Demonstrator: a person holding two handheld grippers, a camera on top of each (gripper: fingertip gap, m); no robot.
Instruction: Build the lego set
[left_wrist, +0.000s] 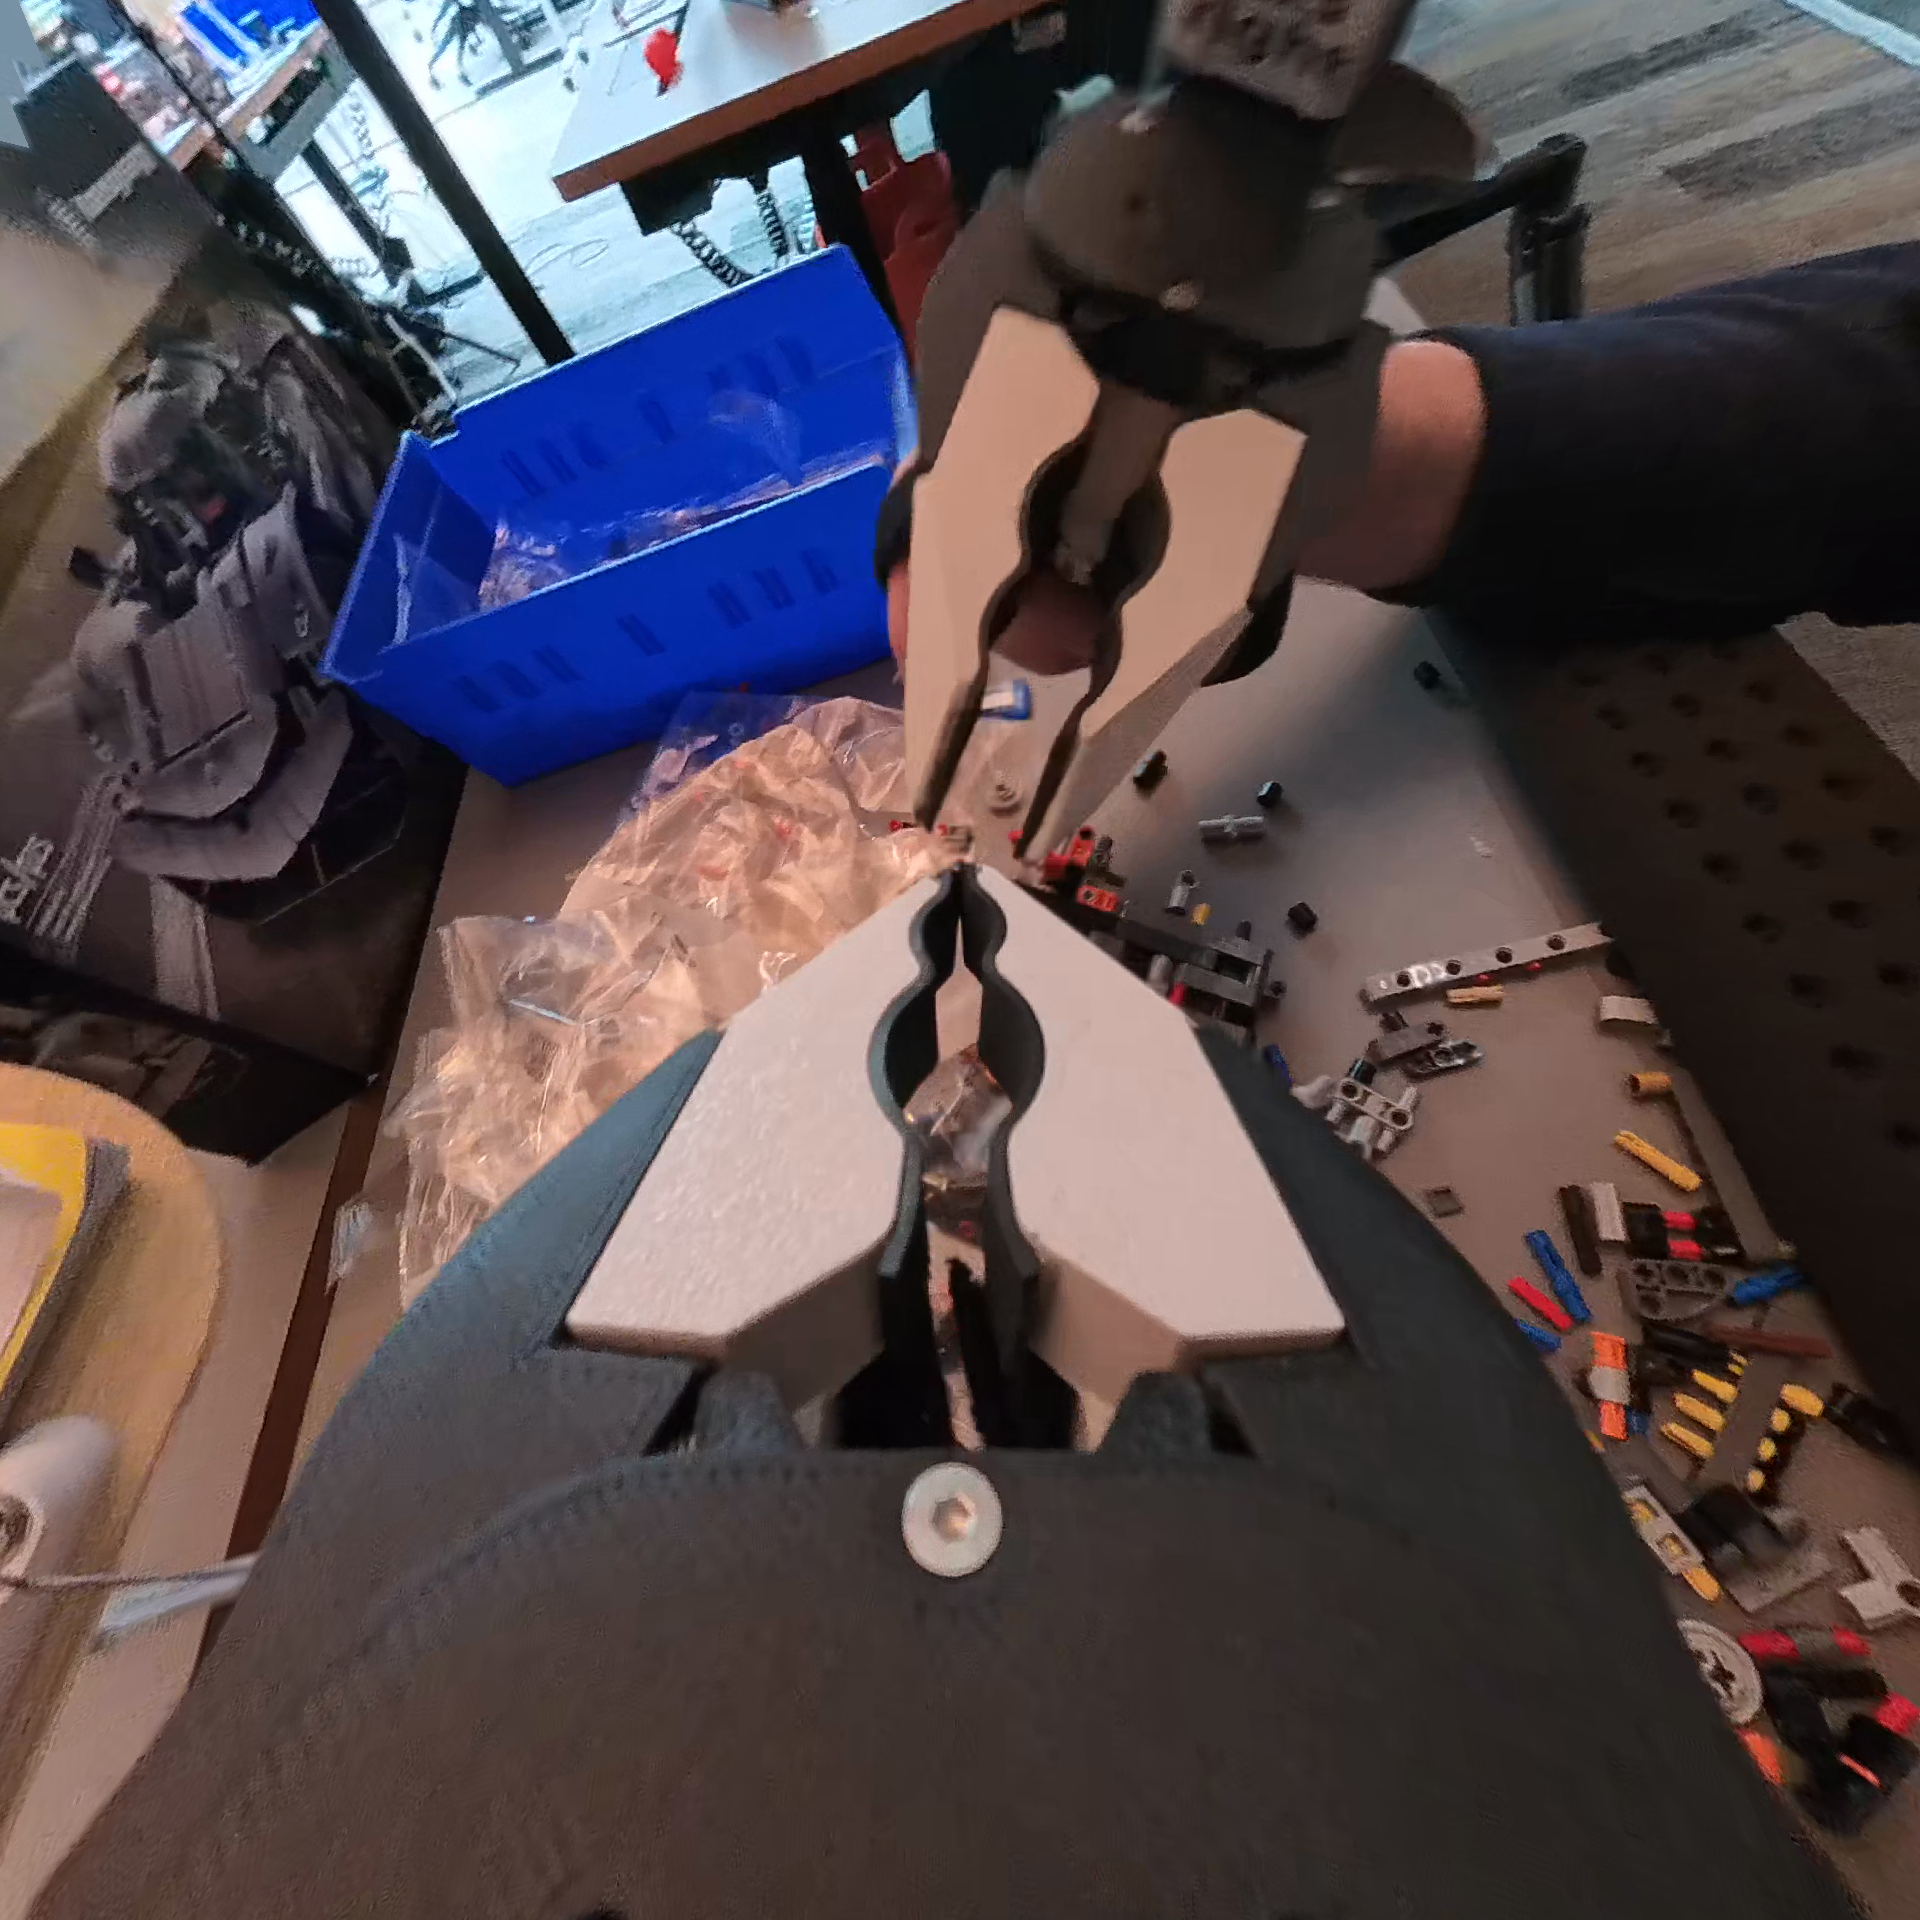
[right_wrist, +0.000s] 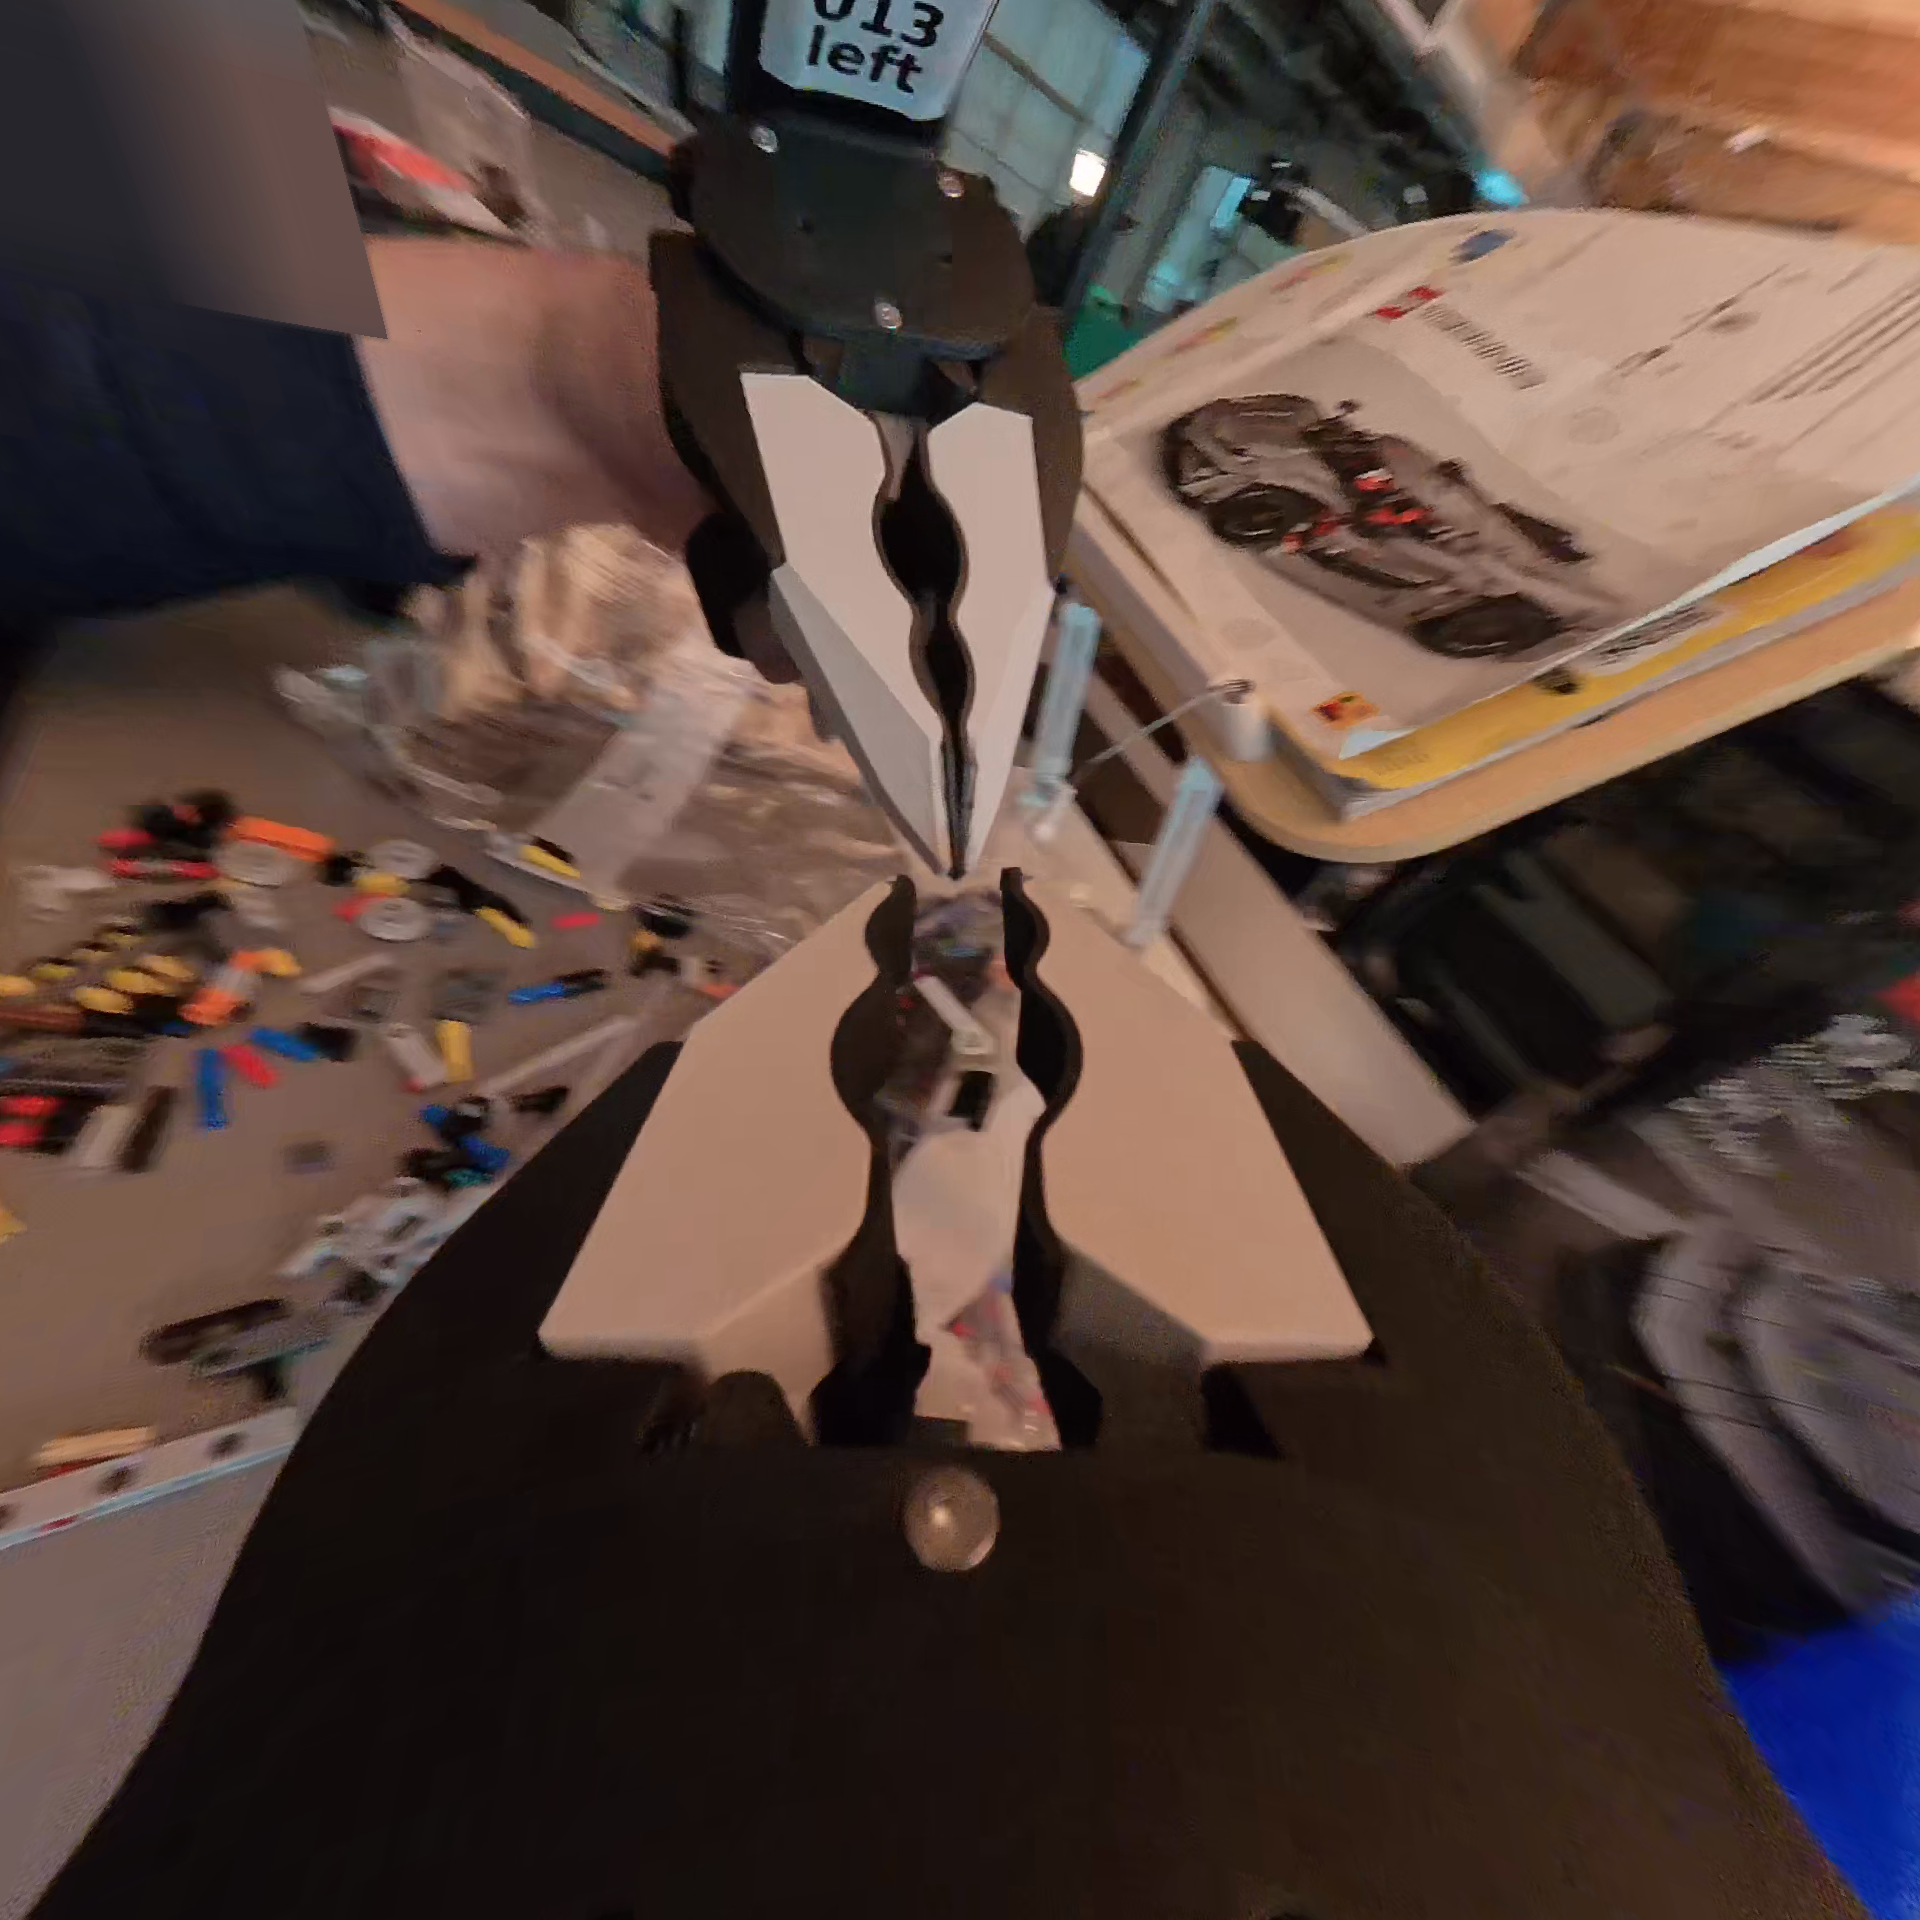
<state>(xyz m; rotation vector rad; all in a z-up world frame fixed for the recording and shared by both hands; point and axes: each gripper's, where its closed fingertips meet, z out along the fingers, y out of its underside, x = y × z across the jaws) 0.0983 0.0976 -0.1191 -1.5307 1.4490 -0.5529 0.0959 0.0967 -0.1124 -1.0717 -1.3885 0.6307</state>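
Your left claw (left_wrist: 958, 878) is pinched closed on a clear bag (left_wrist: 727, 831); your right claw (left_wrist: 977, 831) gapes. Loose pieces (left_wrist: 1662, 1299) litter the worktop's (left_wrist: 1455, 748) right edge, so building has barely begun.

1 blue plastic bin (left_wrist: 623, 582), slotted walls, at the grey table's (left_wrist: 1382, 727) far edge. 1 dark perforated board (left_wrist: 1766, 831) along the table's right side. 1 further table (left_wrist: 769, 94), wood-edged, beyond the bin. 1 tan tray (right_wrist: 1558, 800) on white supports.
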